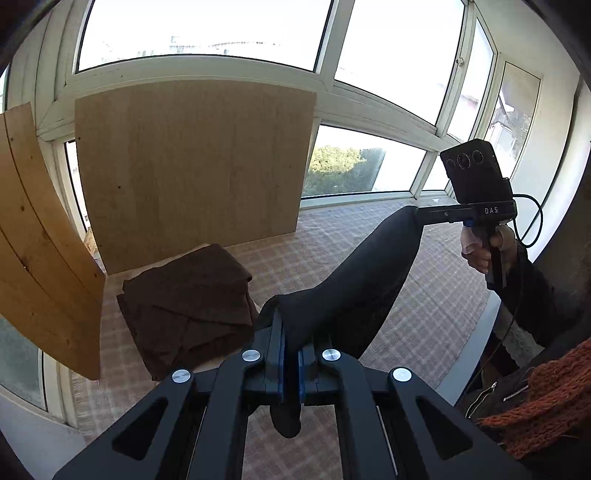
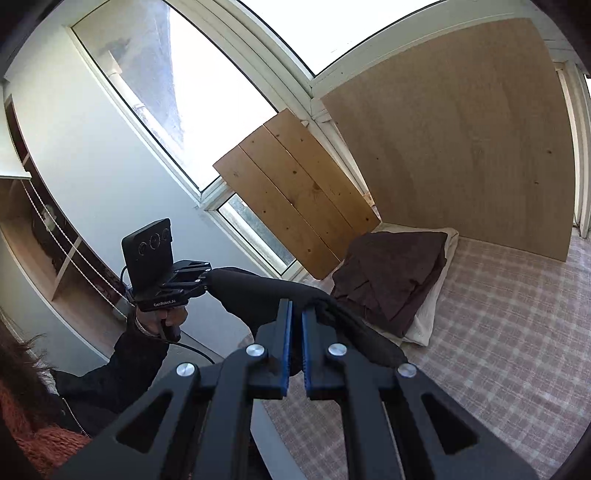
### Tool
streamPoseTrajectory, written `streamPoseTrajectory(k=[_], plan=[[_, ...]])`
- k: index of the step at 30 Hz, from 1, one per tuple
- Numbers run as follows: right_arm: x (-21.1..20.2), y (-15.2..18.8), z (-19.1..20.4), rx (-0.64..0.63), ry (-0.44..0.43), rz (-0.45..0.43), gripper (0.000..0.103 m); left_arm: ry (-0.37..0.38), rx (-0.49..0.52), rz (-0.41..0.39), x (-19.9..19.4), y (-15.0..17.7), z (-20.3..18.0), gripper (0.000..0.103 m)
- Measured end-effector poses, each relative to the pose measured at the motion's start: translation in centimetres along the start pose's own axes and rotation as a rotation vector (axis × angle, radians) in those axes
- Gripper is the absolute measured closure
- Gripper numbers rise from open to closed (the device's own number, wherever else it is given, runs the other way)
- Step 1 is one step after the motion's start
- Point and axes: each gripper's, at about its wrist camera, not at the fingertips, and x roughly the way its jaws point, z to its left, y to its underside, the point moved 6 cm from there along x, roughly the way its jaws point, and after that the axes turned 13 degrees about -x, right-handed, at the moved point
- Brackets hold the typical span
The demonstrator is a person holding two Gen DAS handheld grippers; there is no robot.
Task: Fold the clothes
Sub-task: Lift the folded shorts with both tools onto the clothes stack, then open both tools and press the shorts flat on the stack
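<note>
I see a pale plywood board propped upright against the white-framed window. Just beside that board leans a yellower pine plank panel. Below the board spreads a pink checked bedcover, with a cream pillow near the board's foot.

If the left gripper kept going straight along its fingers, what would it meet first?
Probably the folded dark brown cloth stack on the checked bedcover, just ahead and slightly left; depth is unclear. The left gripper is shut on the black garment, which would drag along.
</note>
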Motion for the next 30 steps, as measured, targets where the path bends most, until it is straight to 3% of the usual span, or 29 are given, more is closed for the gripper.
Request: streamPoseTrajectory(k=[5,7,11,14,18,22,24,25,27,30], plan=[[6.7,-3.1,-3.3,0.000,0.085,0.054,0.098,-0.041,0.032,0.065,2.1,-3.1,6.4,0.099],[9.4,-4.5,-6.0,0.006,0.137,0.083,0.098,-0.033,0.031,0.098,4.4,-4.4,8.9,0.099],[15.0,-7.0,-11.9,-0.028,0.298,0.162,0.098,-0.093,0.034,0.173,10.5,-6.7,14.9,0.099],[19.0,-7.4,-16.0,-0.063,0.397,0.245,0.098,-0.134,0.016,0.244,15.4,-7.3,19.1,0.099],[22.9,-6.1,-21.1,-0.054,0.484,0.350,0.098,-0.181,0.049,0.322,20.4,-6.7,21.9,0.098],[25.3,-4.1,-24.6,-0.042,0.530,0.447,0.095,-0.237,0.025,0.365,23.2,-6.3,24.2,0.083],[25.8,-3.4,-25.7,-0.027,0.540,0.477,0.089,-0.290,0.010,0.351,23.3,-6.8,25.6,0.059],[25.7,-3.5,-25.9,-0.024,0.546,0.469,0.079,-0.319,0.004,0.342,23.2,-7.1,26.2,0.059],[24.9,-3.9,-26.2,0.000,0.543,0.442,0.068,-0.364,-0.001,0.317,22.3,-7.8,27.0,0.060],[22.9,-4.9,-25.9,0.020,0.556,0.388,0.067,-0.386,0.009,0.267,20.2,-8.6,26.4,0.059]])
